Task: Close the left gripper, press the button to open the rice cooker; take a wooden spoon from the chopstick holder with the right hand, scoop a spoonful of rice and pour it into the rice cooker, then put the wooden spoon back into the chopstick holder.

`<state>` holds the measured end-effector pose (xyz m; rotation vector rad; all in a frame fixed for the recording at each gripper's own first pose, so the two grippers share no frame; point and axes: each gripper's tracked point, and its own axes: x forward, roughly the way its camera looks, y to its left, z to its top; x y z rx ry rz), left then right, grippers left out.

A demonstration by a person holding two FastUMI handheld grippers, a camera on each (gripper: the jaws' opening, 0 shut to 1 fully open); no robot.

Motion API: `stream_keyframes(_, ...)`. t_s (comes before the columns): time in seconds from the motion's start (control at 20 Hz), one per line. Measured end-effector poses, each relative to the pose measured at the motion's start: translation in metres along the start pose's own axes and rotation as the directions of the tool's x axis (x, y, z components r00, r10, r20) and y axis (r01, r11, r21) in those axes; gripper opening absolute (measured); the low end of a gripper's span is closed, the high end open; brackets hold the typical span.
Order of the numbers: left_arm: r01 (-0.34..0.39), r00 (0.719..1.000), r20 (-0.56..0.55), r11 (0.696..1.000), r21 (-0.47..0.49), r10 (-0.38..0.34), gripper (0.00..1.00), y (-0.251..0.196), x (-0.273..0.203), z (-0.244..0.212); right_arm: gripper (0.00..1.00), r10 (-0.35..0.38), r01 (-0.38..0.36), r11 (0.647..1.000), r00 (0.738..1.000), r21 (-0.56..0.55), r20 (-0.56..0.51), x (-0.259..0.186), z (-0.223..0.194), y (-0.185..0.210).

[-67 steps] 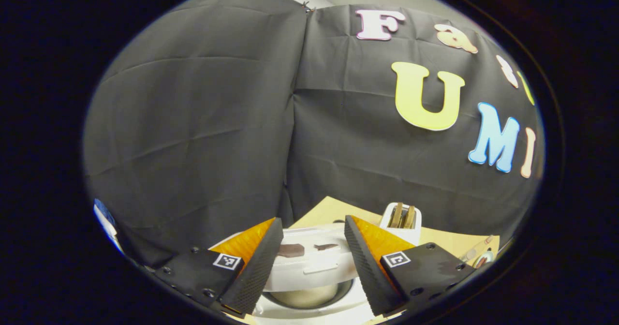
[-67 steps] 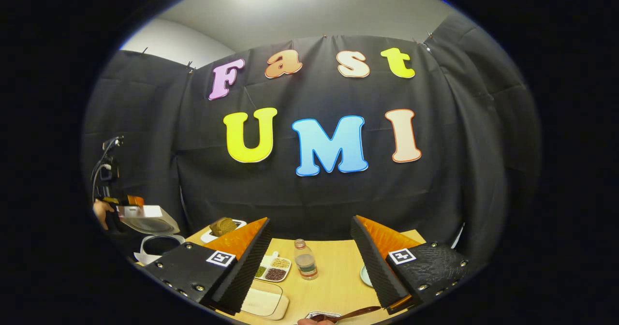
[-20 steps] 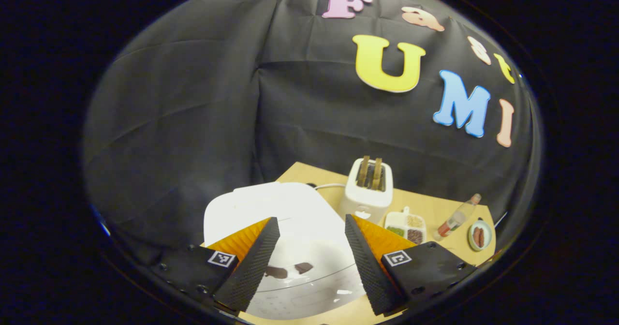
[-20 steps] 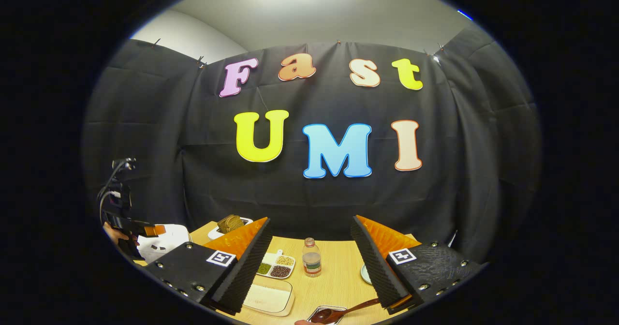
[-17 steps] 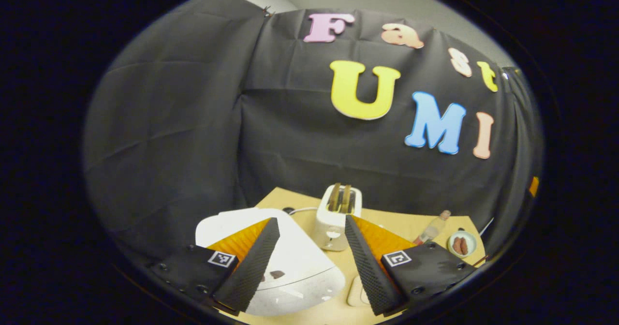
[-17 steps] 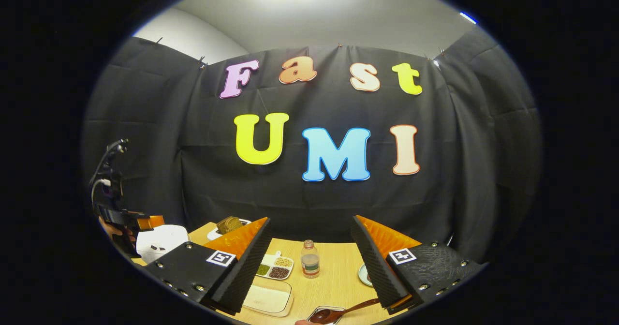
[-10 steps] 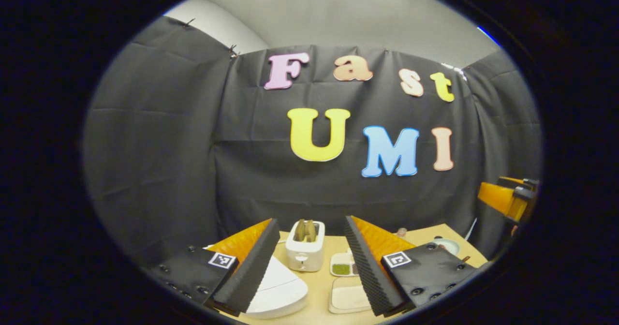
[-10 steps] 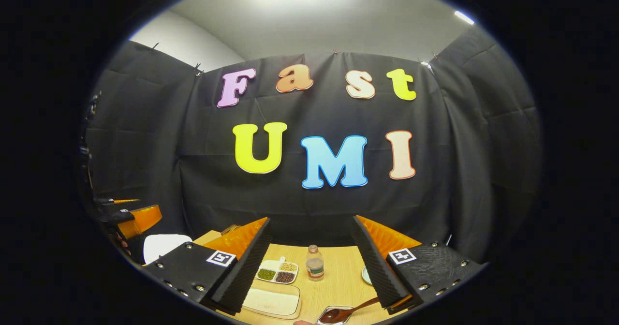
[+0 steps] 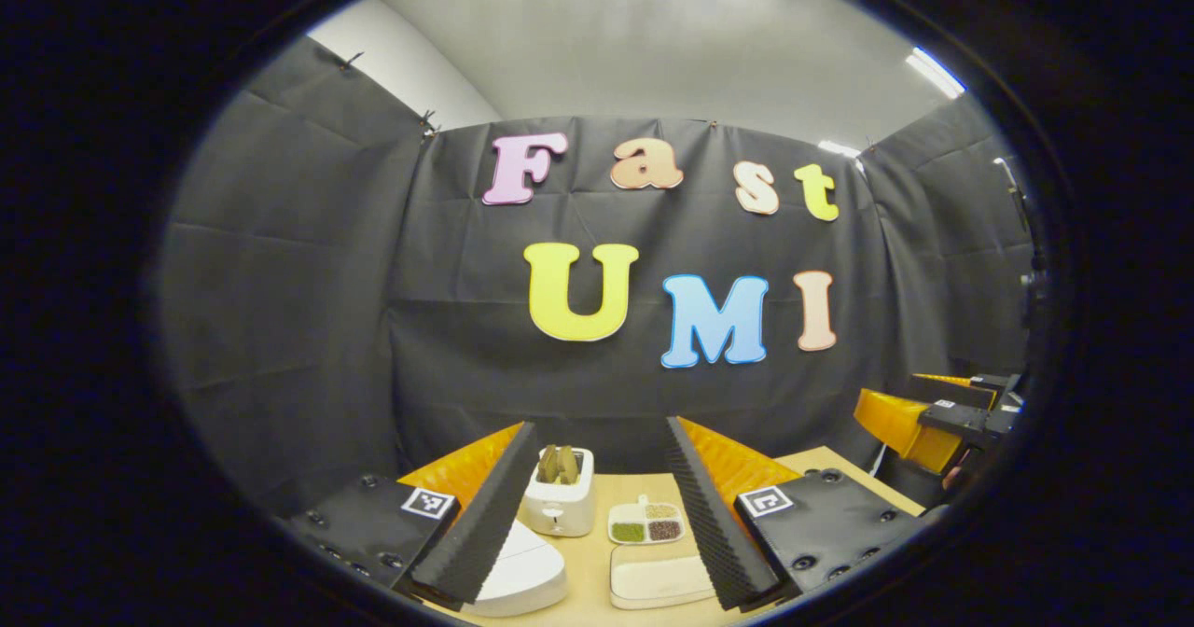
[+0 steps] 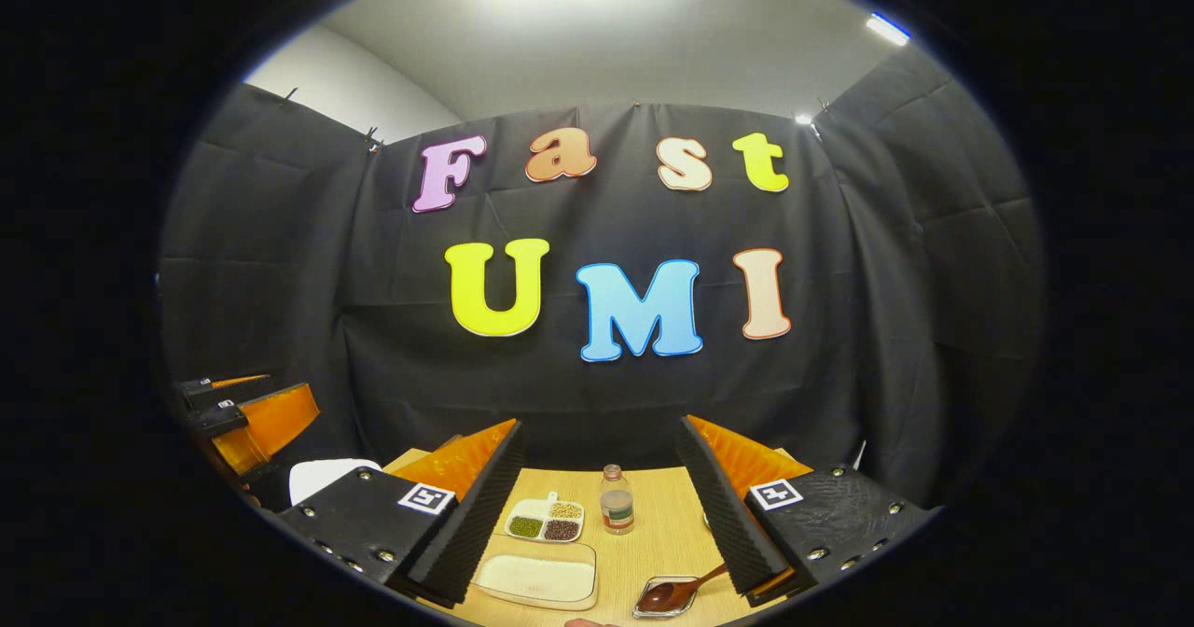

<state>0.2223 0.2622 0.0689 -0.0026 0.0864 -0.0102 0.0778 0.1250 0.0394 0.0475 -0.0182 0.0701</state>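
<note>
While both grippers hang above table [image 10: 653, 538], left gripper [image 9: 597, 515] gapes wide, empty; right gripper [image 10: 602, 515] same, nothing held. Cooker [image 9: 522, 571] white, lid down, at left fingers' base. Spoon [image 10: 676, 592] lies in small dish [image 10: 653, 608] below right fingers. Rice tray [image 10: 541, 578] beside it.

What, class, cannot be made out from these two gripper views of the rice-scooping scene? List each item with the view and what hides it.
- Rice cooker, left gripper view: mostly behind the left tongs; button unseen.
- Rice cooker, right gripper view: a white sliver behind the right tongs.
- Wooden spoon, right gripper view: handle end runs behind the right finger.
- Four-part tray, left gripper view: contents too small to identify.
</note>
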Motion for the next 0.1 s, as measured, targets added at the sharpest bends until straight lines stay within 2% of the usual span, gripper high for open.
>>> stream_keyframes(0.1, 0.012, 1.0, -0.002, 1.0, 0.004, -0.012, 0.95, 0.0014, -0.0028, -0.0012, 0.99, -0.006, 0.006, 1.0, 1.0, 0.005, -0.004, -0.0038, 0.0002, 0.0028)
